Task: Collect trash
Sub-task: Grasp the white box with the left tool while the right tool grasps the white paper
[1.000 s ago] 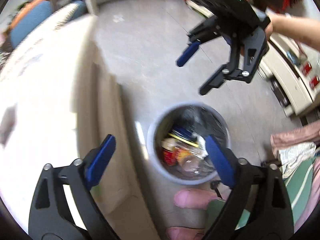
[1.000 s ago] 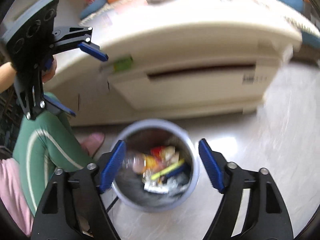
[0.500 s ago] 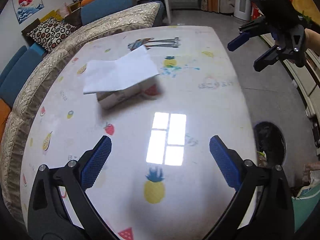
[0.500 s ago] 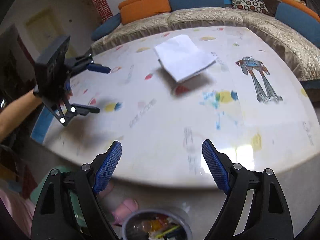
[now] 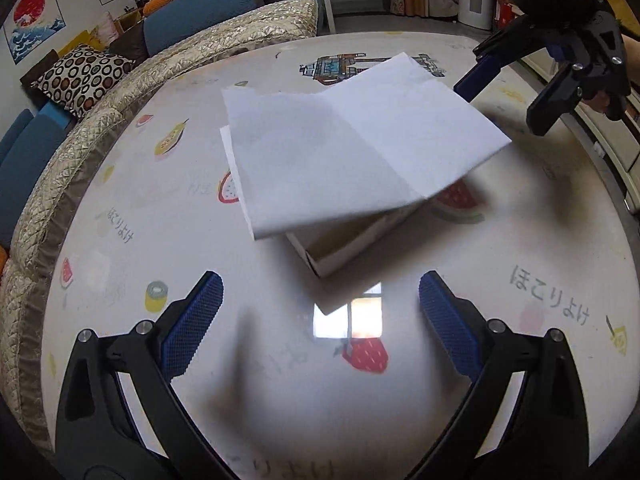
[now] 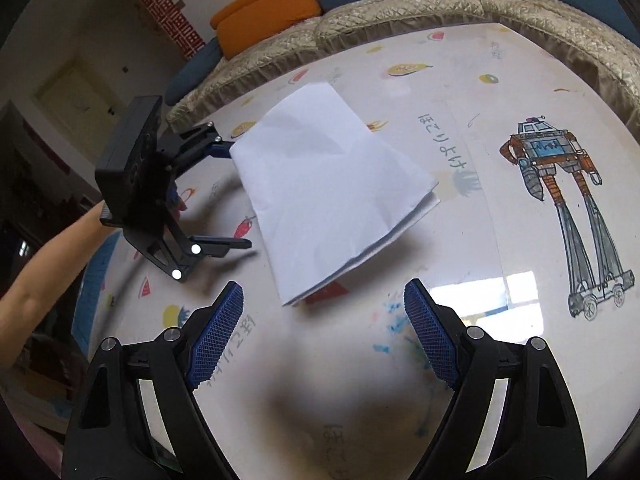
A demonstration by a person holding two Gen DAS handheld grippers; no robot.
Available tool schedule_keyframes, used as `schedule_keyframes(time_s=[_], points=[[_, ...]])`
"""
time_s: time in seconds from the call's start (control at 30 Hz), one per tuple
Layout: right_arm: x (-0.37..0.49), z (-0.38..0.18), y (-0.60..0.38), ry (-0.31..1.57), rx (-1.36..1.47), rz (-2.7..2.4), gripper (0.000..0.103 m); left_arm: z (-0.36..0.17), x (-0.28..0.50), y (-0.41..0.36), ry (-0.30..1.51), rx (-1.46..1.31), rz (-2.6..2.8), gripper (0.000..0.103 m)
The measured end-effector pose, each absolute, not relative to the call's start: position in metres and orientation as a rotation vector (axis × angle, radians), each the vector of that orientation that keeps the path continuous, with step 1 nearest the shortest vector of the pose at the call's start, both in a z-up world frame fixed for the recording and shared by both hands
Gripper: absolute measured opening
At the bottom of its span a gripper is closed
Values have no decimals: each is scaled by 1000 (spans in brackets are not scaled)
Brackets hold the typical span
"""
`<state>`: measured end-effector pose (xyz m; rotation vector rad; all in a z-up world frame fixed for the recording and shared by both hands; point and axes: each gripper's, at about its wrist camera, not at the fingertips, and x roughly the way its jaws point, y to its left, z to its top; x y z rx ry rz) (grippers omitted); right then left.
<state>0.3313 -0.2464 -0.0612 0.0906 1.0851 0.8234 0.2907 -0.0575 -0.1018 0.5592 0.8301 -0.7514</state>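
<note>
A white folded sheet of paper (image 5: 340,148) lies tilted over an open white cardboard box (image 5: 344,248) in the middle of the printed table (image 5: 520,240). My left gripper (image 5: 320,280) is open, with nothing between its blue pads, just short of the box's near corner. My right gripper (image 5: 498,110) hangs open by the paper's far right edge. In the right wrist view the paper (image 6: 328,188) hides the box, and the right gripper (image 6: 324,292) stands open and empty at its near corner. The left gripper (image 6: 236,196) is open at the paper's left edge.
A quilted sofa (image 5: 100,120) with blue and orange cushions curves round the table's far side (image 6: 400,12). A pale cabinet (image 5: 616,152) stands past the table's right edge. A person's forearm (image 6: 52,264) reaches in behind the left gripper.
Both grippers have swung away from the trash bin on the floor to over the table. The paper and box are now close in front of them, and the bin is out of view.
</note>
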Motion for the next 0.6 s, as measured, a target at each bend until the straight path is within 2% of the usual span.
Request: schedule_keyframes(time_s=[0.27, 0.33, 0.47, 0.53, 0.6], points=[[357, -71, -239, 1132, 120, 863, 79, -112, 316, -74, 780, 565, -889, 97], [362, -74, -234, 1137, 86, 868, 69, -111, 322, -77, 779, 562, -912, 96], [369, -76, -229, 1143, 72, 888, 63, -113, 328, -82, 773, 583, -955, 96], [371, -74, -228, 1145, 79, 904, 50, -113, 329, -85, 775, 586, -975, 96], [372, -73, -227, 1151, 78, 921, 42, -113, 329, -87, 775, 591, -1001, 96]])
